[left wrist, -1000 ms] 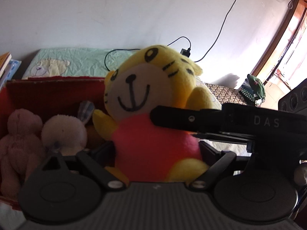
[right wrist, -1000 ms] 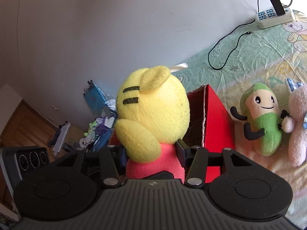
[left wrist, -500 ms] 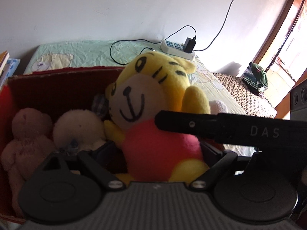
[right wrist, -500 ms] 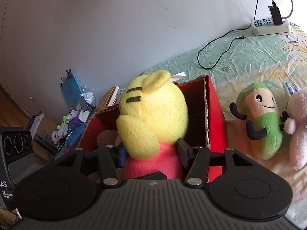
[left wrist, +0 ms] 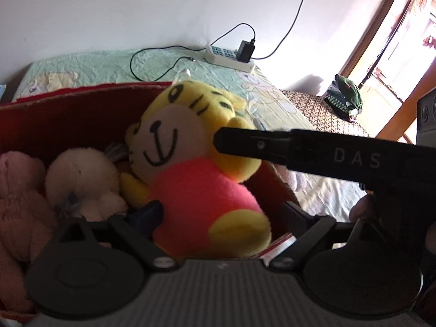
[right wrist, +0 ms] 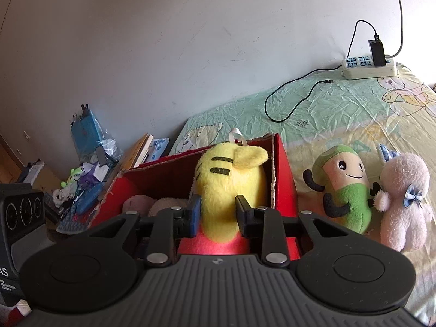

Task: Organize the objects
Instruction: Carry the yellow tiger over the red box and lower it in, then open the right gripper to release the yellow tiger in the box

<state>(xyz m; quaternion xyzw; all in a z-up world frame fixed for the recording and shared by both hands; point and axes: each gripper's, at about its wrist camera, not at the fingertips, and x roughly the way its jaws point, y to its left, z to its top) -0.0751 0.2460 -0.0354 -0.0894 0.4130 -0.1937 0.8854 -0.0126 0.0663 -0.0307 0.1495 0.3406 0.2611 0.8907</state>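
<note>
The right gripper (right wrist: 218, 212) pinches the yellow tiger plush (right wrist: 231, 190) from behind, its two fingers pressed into the toy's back on either side, and the toy hangs inside the red box (right wrist: 283, 179) directly ahead of it. From the left wrist view, the same tiger plush (left wrist: 196, 169) faces the camera, tilted with its head leaning toward the left finger's side, pink belly and yellow foot right in front of the left gripper (left wrist: 220, 212). That left gripper is spread wide, fingers standing apart on either side of the plush's lower body; the blue-padded finger (left wrist: 148, 212) sits just beside the pink belly, though contact cannot be judged. The right gripper's black finger, marked DAS, crosses in from the right and lands at the tiger's cheek. Left of the tiger inside the box sit a white plush (left wrist: 81, 179) and, further left, a pink plush (left wrist: 19, 190), packed close together. Out to the right of the right gripper, outside the box on the bedsheet (right wrist: 340, 114), a green bean plush (right wrist: 343, 185) stands touching a pale pink bunny plush (right wrist: 403, 196). Far ahead on the sheet lies a power strip (right wrist: 368, 68) with a black charger plugged in.
</note>
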